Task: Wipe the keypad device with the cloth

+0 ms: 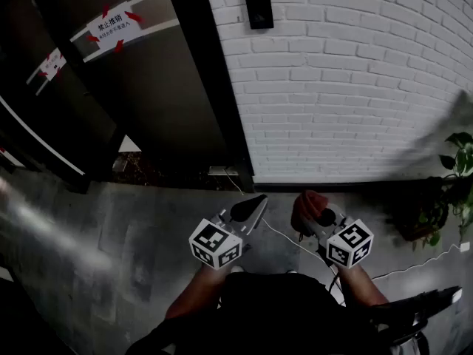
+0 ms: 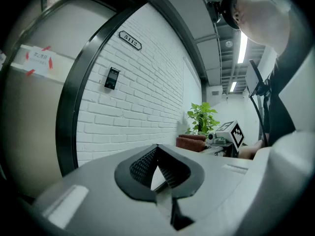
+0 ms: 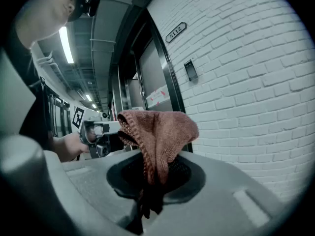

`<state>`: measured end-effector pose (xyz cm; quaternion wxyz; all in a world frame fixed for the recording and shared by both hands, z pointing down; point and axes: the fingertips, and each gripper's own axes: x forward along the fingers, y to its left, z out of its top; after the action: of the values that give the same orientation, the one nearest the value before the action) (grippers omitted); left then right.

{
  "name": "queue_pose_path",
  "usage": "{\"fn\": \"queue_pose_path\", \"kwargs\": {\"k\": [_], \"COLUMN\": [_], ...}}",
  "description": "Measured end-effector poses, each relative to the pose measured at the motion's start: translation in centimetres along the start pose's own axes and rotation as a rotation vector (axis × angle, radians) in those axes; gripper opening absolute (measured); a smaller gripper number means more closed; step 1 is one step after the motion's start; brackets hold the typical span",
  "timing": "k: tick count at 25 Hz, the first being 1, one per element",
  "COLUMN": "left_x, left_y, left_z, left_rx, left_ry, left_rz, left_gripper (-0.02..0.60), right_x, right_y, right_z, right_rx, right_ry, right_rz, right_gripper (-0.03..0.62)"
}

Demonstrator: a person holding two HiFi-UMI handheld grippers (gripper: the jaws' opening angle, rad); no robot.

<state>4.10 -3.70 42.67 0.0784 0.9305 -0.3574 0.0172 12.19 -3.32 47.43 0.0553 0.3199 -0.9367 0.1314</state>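
The black keypad device [image 1: 258,5] hangs high on the white brick wall, just right of the dark door frame; it also shows as the keypad [image 2: 112,77] and the keypad [image 3: 190,70] in the two gripper views. My right gripper [image 1: 309,211] is held low in front of me, shut on a reddish-brown cloth [image 1: 306,201]. In the right gripper view the cloth [image 3: 160,132] bunches up out of the jaws of the right gripper [image 3: 155,173]. My left gripper [image 1: 250,208] is beside it, shut and holding nothing; the left gripper [image 2: 157,151] has its pads meeting at the tips. Both are well short of the keypad.
A dark door [image 1: 140,102] with a taped paper notice [image 1: 114,26] stands left of the black frame [image 1: 211,80]. A potted plant [image 1: 452,180] is at the right by the wall. A white cable [image 1: 284,237] runs over the grey floor. A number plate [image 2: 130,41] is above the keypad.
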Motion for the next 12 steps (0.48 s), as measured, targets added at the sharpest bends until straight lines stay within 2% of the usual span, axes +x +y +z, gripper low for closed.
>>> {"fn": "queue_pose_path", "kwargs": {"k": [6,12], "left_x": [1.3,1.5], "left_y": [-2.1,0.7], "left_z": [-1.2,-1.4], "left_rx": [-0.013,-0.032], "left_ry": [0.027,0.029], "left_rz": [0.002,0.020], "left_gripper": [0.017,0.017], "right_x": [-1.3,0.8], "right_y": [-1.8,-2.1], "right_z": [-1.1,-1.2], "right_rx": [0.015,0.022], "right_ry": [0.020,0.036], "right_rz": [0.010,0.022], "right_gripper": [0.048,0.046]}}
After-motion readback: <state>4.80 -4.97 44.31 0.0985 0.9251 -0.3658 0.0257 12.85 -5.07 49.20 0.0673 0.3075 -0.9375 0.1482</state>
